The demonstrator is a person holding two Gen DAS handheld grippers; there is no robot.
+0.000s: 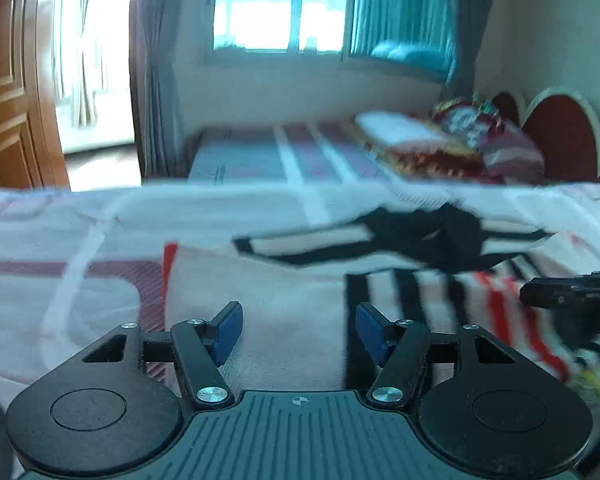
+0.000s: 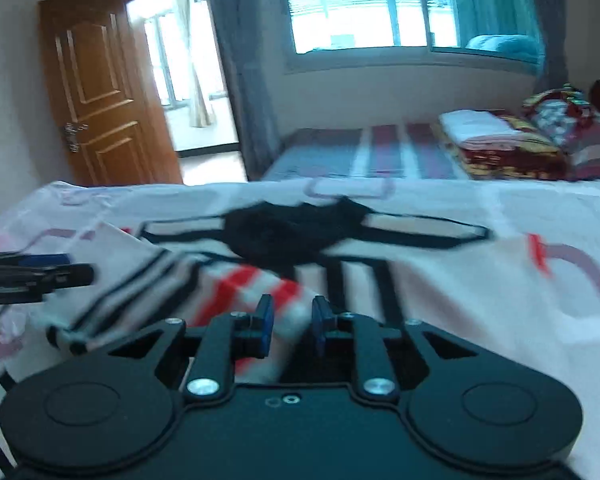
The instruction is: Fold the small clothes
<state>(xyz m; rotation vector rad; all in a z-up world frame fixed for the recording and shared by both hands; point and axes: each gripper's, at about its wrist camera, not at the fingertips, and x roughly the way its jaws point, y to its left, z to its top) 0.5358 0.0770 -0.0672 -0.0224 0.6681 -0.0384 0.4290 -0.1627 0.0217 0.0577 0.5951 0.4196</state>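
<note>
Bedroom scene seen from two hand-held grippers working over a bed (image 2: 500, 208) with a pale patterned sheet. Left gripper (image 1: 299, 330) has its blue-padded jaws standing wide with nothing between them; beneath and just ahead of them lies a flat pale panel of the striped garment (image 1: 420, 304), a small piece of clothing in white, black and red. Right gripper (image 2: 288, 326) has its jaws narrow, and a bunched fold of the same garment (image 2: 244, 284) sits between the blue pads; motion blur makes it impossible to say whether the pads actually press on the cloth. Beyond both pairs of jaws, farther up the bed, a black strappy garment (image 2: 284, 232) lies spread out, its thin straps reaching to either side, apparently unfolded. Judging by this, folding is at an early to middle stage: the striped piece looks partly doubled over but still rumpled on the right gripper's side, and the black piece appears untouched. Far behind, on a second bed, folded bedding (image 2: 496, 140) is stacked beside a window (image 2: 360, 8), with a wooden door (image 2: 100, 100) off to the left. No brand, label or readable writing is visible anywhere.
</note>
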